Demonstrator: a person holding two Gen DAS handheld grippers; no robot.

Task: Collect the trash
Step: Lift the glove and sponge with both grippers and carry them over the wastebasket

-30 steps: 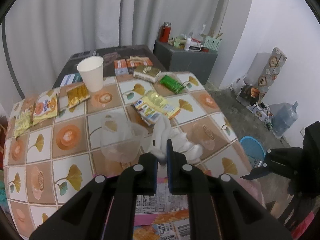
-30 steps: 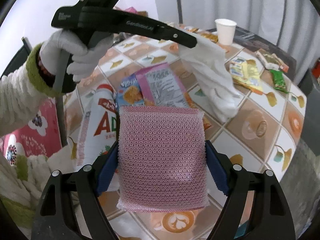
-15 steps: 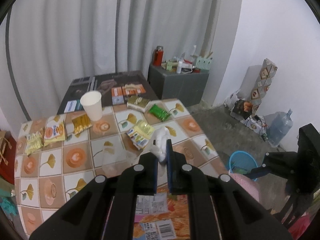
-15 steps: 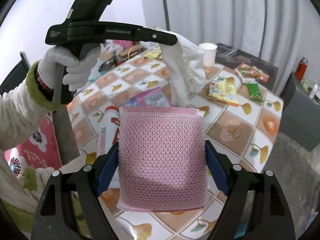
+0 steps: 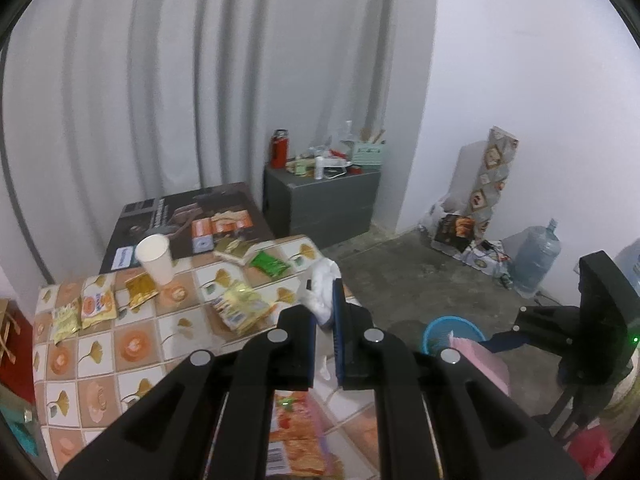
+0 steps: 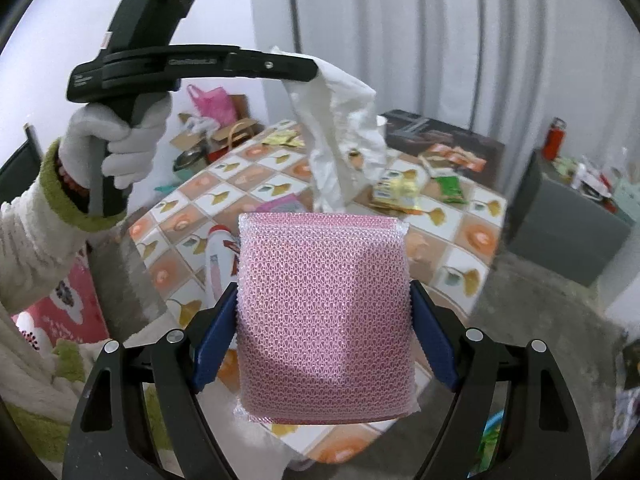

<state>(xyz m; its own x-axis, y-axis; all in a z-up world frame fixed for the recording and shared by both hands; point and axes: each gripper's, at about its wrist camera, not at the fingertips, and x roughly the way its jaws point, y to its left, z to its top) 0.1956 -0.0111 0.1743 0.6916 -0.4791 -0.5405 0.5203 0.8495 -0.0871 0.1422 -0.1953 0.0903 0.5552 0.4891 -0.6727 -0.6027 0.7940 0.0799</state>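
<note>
A: Biggest first? Tiled table (image 5: 132, 344) lower left of left wrist view, snack wrappers (image 5: 240, 306) scattered on it, paper cup (image 5: 155, 259) near far edge.
B: Pink mesh sponge (image 6: 324, 320)?
A: Centre of right wrist view, pinched between right gripper (image 6: 324, 332) pads.
B: Left gripper (image 5: 325, 320)?
A: Pressed together on crumpled white tissue (image 5: 322, 286), held above table. Blue bin (image 5: 454, 330) on floor, right of centre.
</note>
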